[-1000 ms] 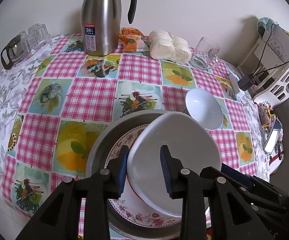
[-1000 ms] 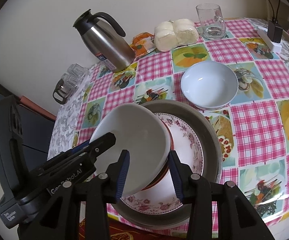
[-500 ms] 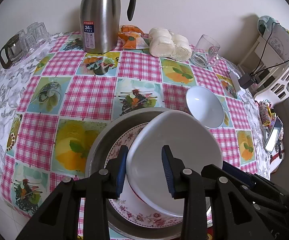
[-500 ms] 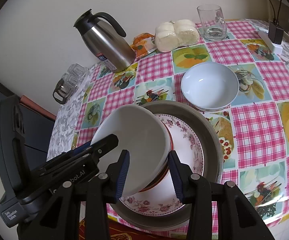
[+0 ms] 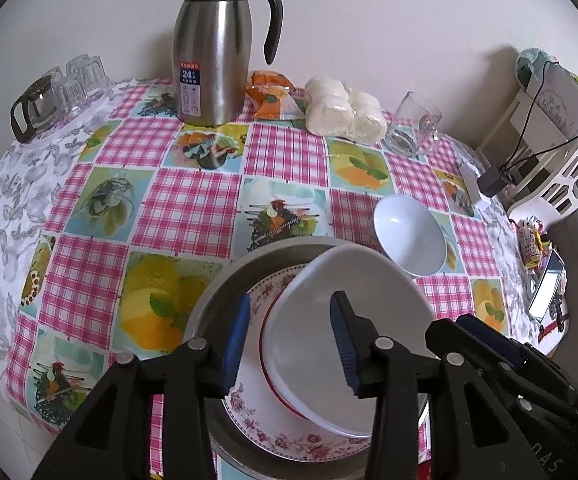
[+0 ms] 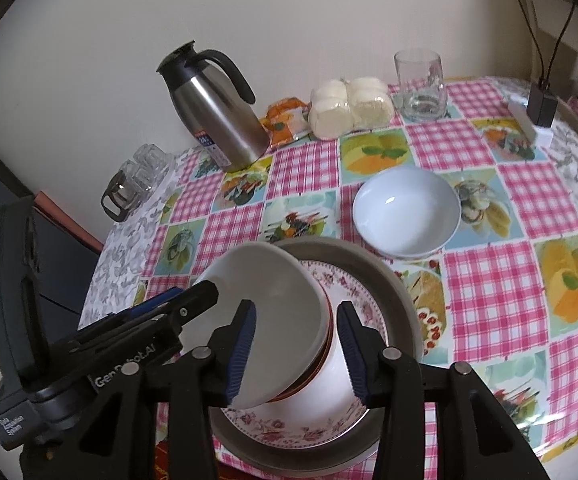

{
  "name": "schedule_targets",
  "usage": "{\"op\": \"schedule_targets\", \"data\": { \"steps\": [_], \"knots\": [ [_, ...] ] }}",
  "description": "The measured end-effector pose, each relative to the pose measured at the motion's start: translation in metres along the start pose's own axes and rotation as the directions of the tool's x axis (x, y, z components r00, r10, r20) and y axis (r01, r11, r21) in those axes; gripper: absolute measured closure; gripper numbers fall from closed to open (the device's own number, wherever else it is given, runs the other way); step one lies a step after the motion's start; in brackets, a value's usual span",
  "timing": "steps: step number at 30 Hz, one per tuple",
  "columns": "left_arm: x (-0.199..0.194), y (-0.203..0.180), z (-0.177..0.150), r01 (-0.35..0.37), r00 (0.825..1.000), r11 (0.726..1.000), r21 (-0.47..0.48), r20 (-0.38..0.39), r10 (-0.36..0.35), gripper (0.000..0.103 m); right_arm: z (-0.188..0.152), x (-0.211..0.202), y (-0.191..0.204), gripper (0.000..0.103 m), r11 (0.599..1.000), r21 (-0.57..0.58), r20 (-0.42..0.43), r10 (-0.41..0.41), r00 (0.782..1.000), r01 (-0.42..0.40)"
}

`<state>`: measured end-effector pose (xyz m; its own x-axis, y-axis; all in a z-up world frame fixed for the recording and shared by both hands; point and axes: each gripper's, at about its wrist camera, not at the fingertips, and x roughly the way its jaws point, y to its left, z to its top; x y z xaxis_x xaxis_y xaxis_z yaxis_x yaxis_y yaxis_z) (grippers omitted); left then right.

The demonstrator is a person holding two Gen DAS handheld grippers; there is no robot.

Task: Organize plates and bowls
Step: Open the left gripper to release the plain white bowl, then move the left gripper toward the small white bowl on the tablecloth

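Two tongs meet at the tilted white bowl: left tongs straddle its rim, right tongs straddle its wall; neither visibly clamps, grip uncertain.

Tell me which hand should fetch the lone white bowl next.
Probably right. The lone bowl sits on the right tongs' side of the pan; the left tongs would have to reach across it.
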<state>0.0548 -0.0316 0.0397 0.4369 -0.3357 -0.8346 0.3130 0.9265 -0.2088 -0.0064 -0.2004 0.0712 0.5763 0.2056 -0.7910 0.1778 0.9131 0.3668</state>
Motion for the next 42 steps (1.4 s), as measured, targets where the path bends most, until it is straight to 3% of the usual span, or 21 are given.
{"op": "schedule_targets", "data": {
  "steps": [4,8,13,18,22,26,27,28,34,42],
  "knots": [
    [-0.008,-0.001,0.002,-0.01,0.999,1.0,-0.001,0.032,0.01,0.055,0.001,-0.004,0.001,0.046,1.0,-0.008,0.022,-0.014,1.0,0.014],
    [-0.016,0.004,0.004,-0.034,0.997,0.999,-0.022,0.073,0.036,0.055,0.002,-0.008,-0.001,0.031,0.999,-0.007,0.053,-0.042,0.998,0.042],
    [-0.025,0.015,0.008,-0.052,0.992,0.996,-0.066,0.115,0.06,0.041,0.003,-0.008,-0.003,0.02,0.998,-0.005,0.067,-0.059,0.996,0.06],
    [-0.027,0.025,0.009,-0.075,0.988,0.991,-0.108,0.127,0.089,0.038,0.003,-0.008,-0.002,0.013,0.996,-0.022,0.079,-0.081,0.994,0.083],
    [-0.026,0.029,0.009,-0.106,0.985,0.987,-0.121,0.125,0.121,0.027,0.003,-0.007,-0.003,0.009,0.996,-0.022,0.084,-0.086,0.993,0.088],
    [-0.024,0.032,0.009,-0.127,0.981,0.983,-0.132,0.127,0.144,0.024,0.003,-0.007,-0.004,0.004,0.995,-0.022,0.096,-0.093,0.991,0.095],
    [-0.024,0.033,0.009,-0.134,0.98,0.982,-0.135,0.131,0.152,0.016,0.004,-0.008,-0.004,0.0,0.995,-0.023,0.1,-0.095,0.99,0.098],
    [-0.025,0.034,0.009,-0.144,0.977,0.98,-0.138,0.14,0.163,0.008,0.004,-0.008,-0.004,0.0,0.995,-0.024,0.105,-0.098,0.99,0.101],
    [-0.031,0.039,0.01,-0.166,0.961,0.973,-0.159,0.196,0.196,0.002,0.004,-0.011,-0.004,0.0,0.994,-0.032,0.135,-0.095,0.986,0.101],
    [-0.028,0.045,0.012,-0.13,0.967,0.975,-0.179,0.196,0.165,0.001,0.005,-0.013,-0.006,0.0,0.995,-0.03,0.152,-0.091,0.984,0.097]
  ]
}}
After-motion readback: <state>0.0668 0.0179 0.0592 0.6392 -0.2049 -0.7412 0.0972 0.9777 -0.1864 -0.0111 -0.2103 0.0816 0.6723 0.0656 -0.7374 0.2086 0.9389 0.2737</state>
